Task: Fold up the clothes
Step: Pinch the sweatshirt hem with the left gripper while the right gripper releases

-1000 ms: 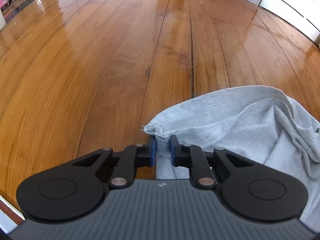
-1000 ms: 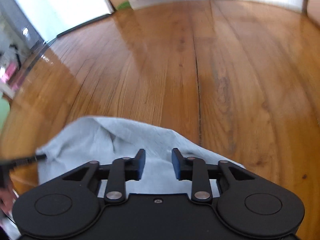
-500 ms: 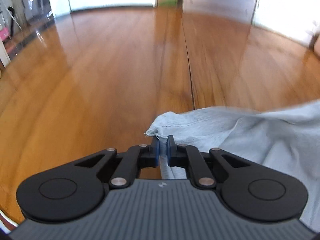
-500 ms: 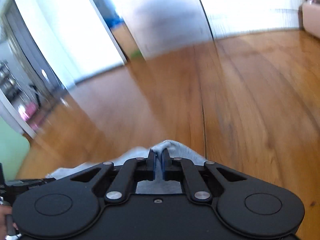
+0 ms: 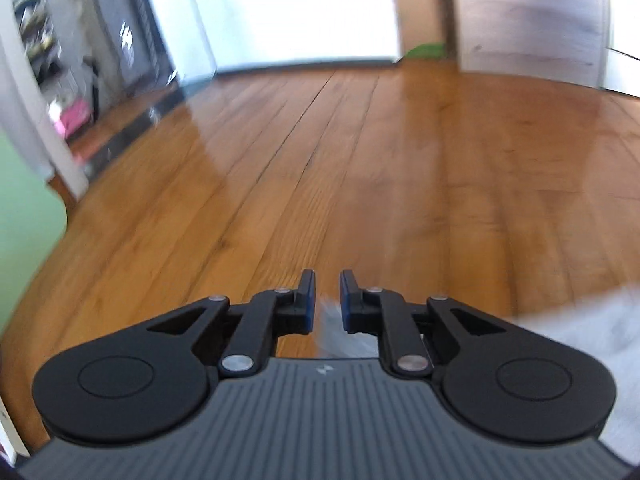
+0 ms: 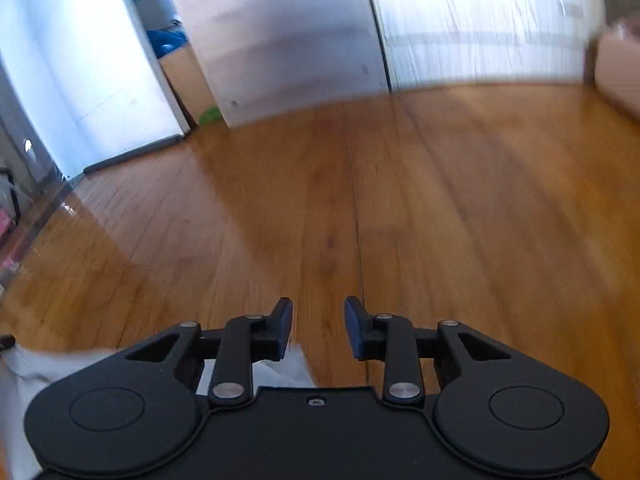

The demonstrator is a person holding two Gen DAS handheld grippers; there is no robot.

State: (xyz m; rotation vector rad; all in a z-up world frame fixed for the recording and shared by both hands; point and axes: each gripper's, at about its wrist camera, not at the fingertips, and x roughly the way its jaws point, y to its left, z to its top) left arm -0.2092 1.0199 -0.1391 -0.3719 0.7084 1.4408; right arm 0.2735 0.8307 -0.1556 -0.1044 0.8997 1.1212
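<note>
**Both claws let go of the grey garment**

Half a second ago both claws were pinched shut on the cloth's edge — now my left gripper (image 5: 327, 296) stands parted by a narrow gap, gripping nothing, and my right gripper (image 6: 318, 328) gapes wider, equally empty. The grey garment (image 5: 580, 328) lies low on the wooden floor (image 5: 360, 180): at 4 o'clock in the left view, 8 o'clock in the right. I judge one fold just laid down — how neatly, blur hides.
</note>
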